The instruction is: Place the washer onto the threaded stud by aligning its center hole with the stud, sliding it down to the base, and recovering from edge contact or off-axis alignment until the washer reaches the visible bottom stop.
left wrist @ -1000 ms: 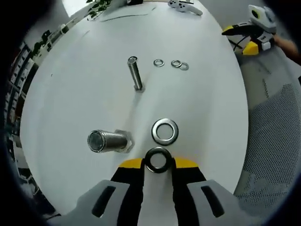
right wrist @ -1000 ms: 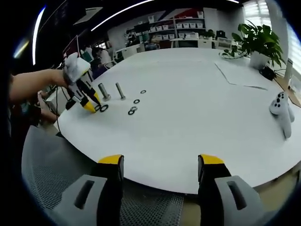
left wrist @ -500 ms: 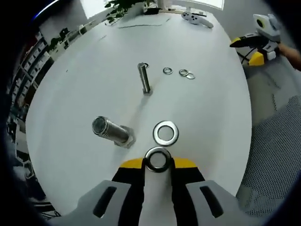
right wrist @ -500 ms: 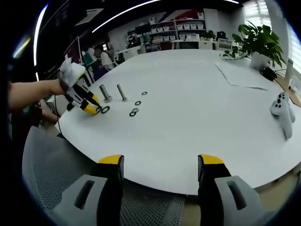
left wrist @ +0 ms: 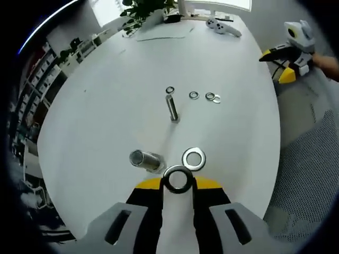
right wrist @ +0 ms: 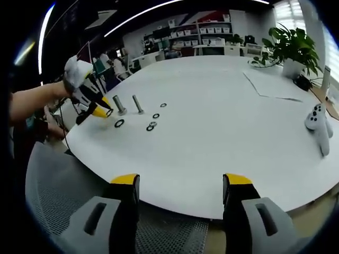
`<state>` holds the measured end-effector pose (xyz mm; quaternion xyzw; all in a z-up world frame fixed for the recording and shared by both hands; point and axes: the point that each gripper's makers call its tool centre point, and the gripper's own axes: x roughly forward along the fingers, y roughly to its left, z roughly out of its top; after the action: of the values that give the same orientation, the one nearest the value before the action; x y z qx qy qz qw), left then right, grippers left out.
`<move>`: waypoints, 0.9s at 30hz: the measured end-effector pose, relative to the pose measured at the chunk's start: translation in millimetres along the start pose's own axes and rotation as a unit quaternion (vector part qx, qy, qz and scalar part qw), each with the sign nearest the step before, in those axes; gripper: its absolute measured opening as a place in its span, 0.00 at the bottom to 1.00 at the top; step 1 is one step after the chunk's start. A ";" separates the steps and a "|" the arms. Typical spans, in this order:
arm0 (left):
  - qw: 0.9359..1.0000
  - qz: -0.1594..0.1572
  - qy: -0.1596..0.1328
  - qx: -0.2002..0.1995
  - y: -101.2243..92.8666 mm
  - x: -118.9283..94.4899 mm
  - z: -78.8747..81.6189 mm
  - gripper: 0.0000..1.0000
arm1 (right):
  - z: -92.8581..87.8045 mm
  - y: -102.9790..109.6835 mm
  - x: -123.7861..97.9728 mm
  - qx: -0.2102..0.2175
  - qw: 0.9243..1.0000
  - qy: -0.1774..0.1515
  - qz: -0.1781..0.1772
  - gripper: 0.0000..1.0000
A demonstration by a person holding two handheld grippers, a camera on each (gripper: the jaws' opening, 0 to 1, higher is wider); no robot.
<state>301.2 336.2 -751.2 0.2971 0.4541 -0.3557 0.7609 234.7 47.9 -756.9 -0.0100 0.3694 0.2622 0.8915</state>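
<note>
My left gripper is shut on a large steel washer, held above the white table. Just ahead and left of it stands the thick threaded stud, seen nearly end-on. A second large washer lies flat on the table right of that stud. Farther off stands a thin threaded stud with a small washer behind it. In the right gripper view the left gripper hangs raised beside the thick stud, with the loose washer below. My right gripper is open over the table's near edge.
Small washers and an overlapping pair lie right of the thin stud. A white game controller rests at the right of the table, a potted plant behind it. Mesh chair backs stand at the table's edge.
The left gripper has lifted with the washer held in it, away from the table and toward the thick stud. The right gripper has stayed put.
</note>
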 end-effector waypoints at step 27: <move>0.999 0.001 -0.004 0.038 35.5 -6.5 35.2 0.18 | -2.4 0.8 1.0 -0.003 1.000 0.009 0.003 0.65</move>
<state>344.7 330.9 -726.3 0.3254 0.4369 -0.3729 0.7511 233.4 48.6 -759.2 -0.0144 0.3769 0.2660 0.8871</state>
